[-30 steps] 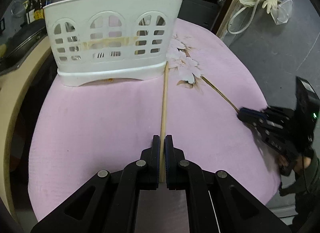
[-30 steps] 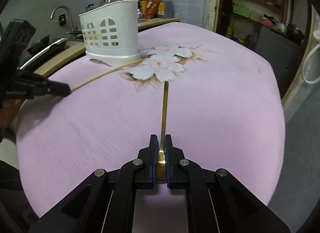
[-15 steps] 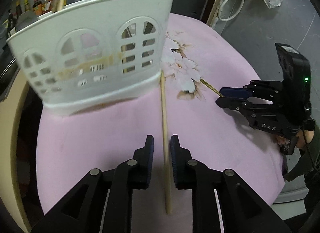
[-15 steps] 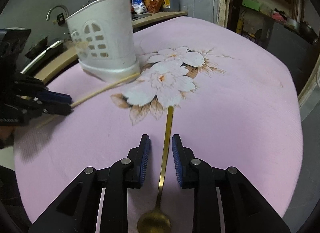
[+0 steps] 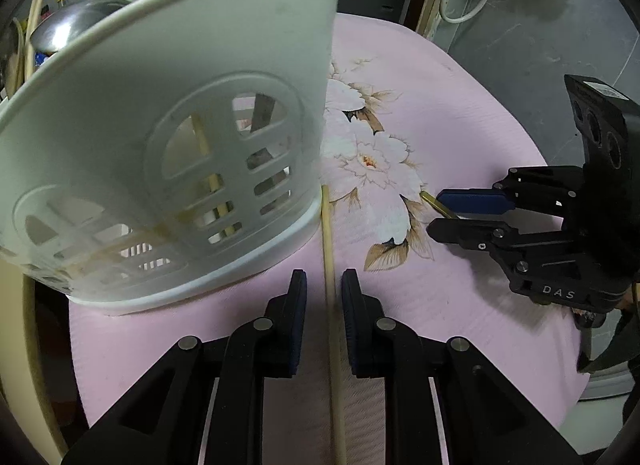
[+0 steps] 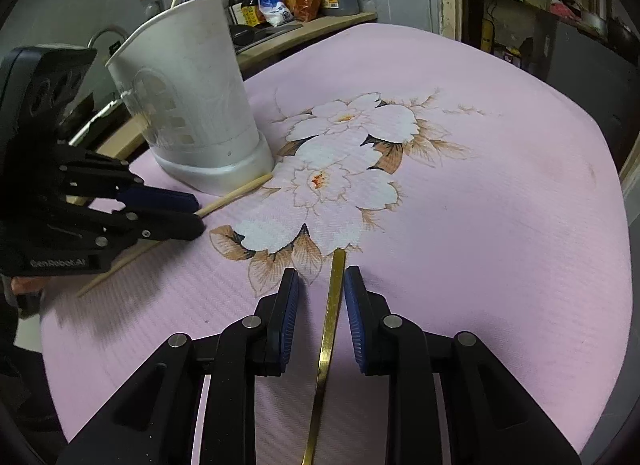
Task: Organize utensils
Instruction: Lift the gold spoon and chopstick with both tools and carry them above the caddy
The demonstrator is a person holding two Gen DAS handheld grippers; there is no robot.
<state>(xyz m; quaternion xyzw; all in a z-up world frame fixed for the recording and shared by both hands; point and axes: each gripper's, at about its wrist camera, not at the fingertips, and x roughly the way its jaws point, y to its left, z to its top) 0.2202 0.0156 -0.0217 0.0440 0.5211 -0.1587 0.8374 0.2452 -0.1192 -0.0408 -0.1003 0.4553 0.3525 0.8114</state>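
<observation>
On the pink floral-clothed desk (image 6: 500,185), the left hand-held gripper (image 5: 324,297) straddles a pale wooden chopstick (image 5: 329,265), jaws closing but untouching; the right hand-held gripper (image 6: 322,293) stands apart around a gold metal spoon handle (image 6: 332,305), beside the white plastic slotted utensil basket (image 5: 192,113) awaiting both.

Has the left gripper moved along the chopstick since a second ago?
Yes. The left gripper has slid up the chopstick toward the white utensil basket, which now looms close; its jaws straddle the stick without pinching it, and are closing.
</observation>
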